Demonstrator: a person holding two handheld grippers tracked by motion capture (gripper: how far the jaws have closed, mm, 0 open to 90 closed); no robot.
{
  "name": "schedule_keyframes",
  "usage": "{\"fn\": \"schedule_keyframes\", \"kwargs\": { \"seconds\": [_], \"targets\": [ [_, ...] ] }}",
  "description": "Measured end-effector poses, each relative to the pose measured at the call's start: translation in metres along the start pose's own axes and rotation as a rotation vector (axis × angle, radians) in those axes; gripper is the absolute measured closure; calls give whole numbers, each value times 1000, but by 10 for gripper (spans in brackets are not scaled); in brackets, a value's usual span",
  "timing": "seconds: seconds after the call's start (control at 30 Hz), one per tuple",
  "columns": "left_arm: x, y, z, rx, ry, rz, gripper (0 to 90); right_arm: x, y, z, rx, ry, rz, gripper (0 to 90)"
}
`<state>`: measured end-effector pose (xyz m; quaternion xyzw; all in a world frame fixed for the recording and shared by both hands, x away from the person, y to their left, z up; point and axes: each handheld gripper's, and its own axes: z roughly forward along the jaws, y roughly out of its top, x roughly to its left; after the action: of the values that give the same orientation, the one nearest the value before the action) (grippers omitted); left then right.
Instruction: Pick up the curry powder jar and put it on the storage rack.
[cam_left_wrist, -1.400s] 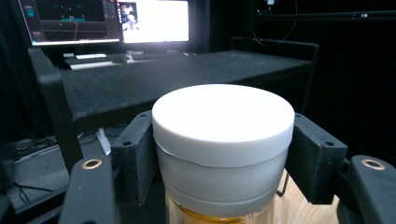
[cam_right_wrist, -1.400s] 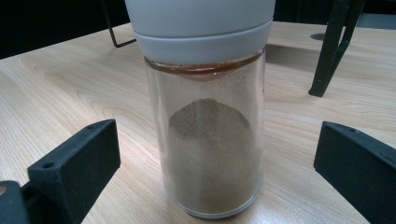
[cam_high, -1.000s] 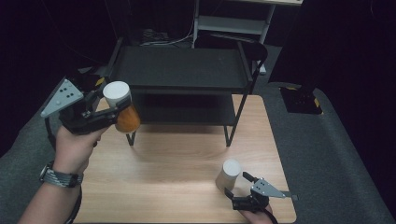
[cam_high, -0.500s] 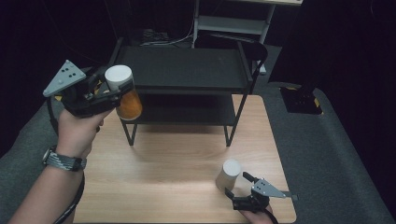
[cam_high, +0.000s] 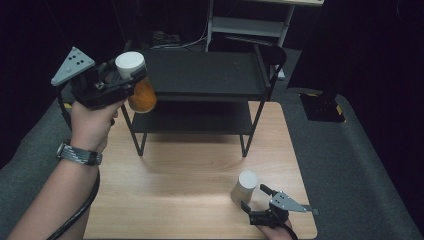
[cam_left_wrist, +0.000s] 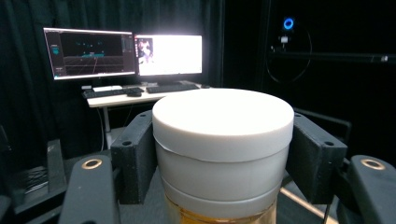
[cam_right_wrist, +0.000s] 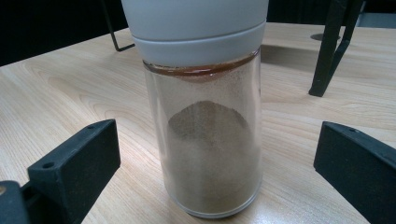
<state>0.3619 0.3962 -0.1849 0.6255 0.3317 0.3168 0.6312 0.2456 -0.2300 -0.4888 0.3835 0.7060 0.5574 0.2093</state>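
2 spice jars with white caps were in play. The left tool (cam_high: 131, 80) pinched the cap of an orange-filled jar (cam_high: 141, 95), raised beside the top tier of a black metal rack (cam_high: 210, 75). The right tool (cam_high: 256, 200) stood spread around a clear glass jar of brown powder (cam_right_wrist: 210, 154) on the wooden desk (cam_high: 190, 170), jaws not touching it. Setting the raised jar down well probably called for keeping it upright and lowering it flat onto the smooth shelf.

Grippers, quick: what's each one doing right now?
Left gripper: shut on the orange spice jar, by its white cap.
Right gripper: open, jaws either side of the brown spice jar, not touching.
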Motion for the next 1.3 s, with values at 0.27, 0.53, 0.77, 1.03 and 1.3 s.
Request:
{"fn": "schedule_keyframes", "kwargs": {
  "seconds": [0.27, 0.53, 0.77, 1.03, 1.3],
  "targets": [
    [-4, 8, 17, -16, 22, 5, 332, 0, 0, 0, 1, 1, 2, 0],
    [-6, 12, 34, -9, 26, 15, 332, 0, 0, 0, -1, 1, 2, 0],
    [-8, 12, 52, -9, 30, 18, 332, -1, -1, 0, -5, 5, 6, 0],
    [-10, 8, 69, -8, 35, 11, 332, -2, -2, 0, -9, 9, 9, 0],
    [-8, 1, 77, -26, 39, 7, 331, -2, -2, -1, -11, 11, 6, 0]
  ]
}}
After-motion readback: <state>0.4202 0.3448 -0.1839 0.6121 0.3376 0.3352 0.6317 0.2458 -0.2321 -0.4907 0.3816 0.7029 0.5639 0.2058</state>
